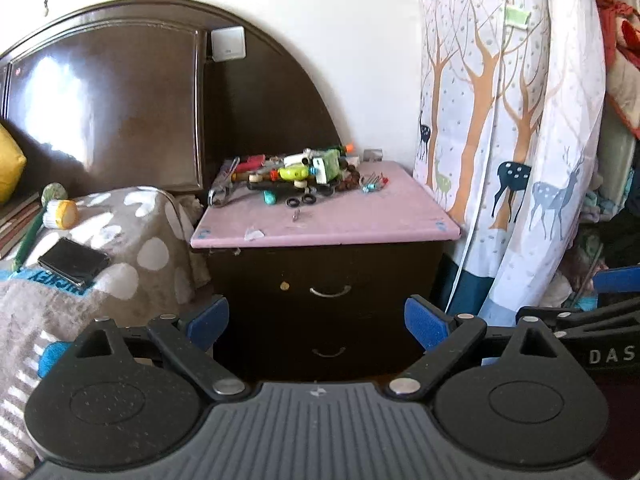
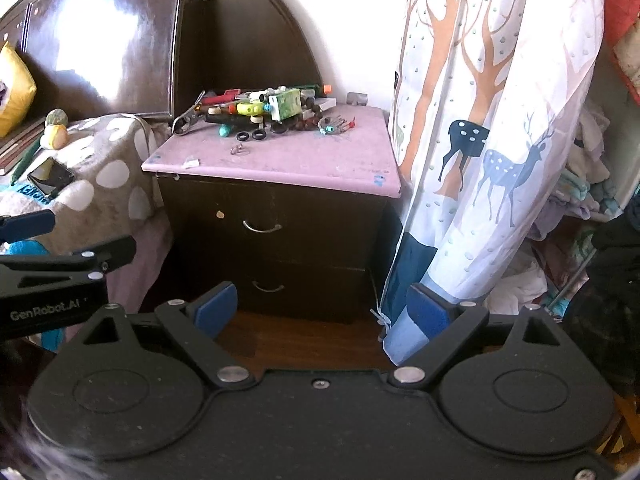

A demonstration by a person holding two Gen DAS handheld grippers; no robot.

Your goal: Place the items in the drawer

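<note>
A dark nightstand with a pink top (image 1: 360, 216) (image 2: 304, 160) stands ahead. Its upper drawer (image 1: 330, 291) (image 2: 262, 227) and lower drawer (image 1: 328, 352) (image 2: 267, 288) are shut, each with a curved metal handle. A heap of small items (image 1: 300, 174) (image 2: 264, 110) lies at the back of the top: toy parts, pens, a green box, black rings, pliers. My left gripper (image 1: 316, 320) is open and empty, level with the drawers. My right gripper (image 2: 322, 308) is open and empty, a little further back, above the wood floor.
A bed with a spotted grey blanket (image 1: 120, 232) (image 2: 104, 168) lies left of the nightstand, with a black phone (image 1: 74, 260) on it. A deer-print curtain (image 1: 512, 140) (image 2: 488, 120) hangs at its right. A dark headboard (image 1: 140, 100) stands behind.
</note>
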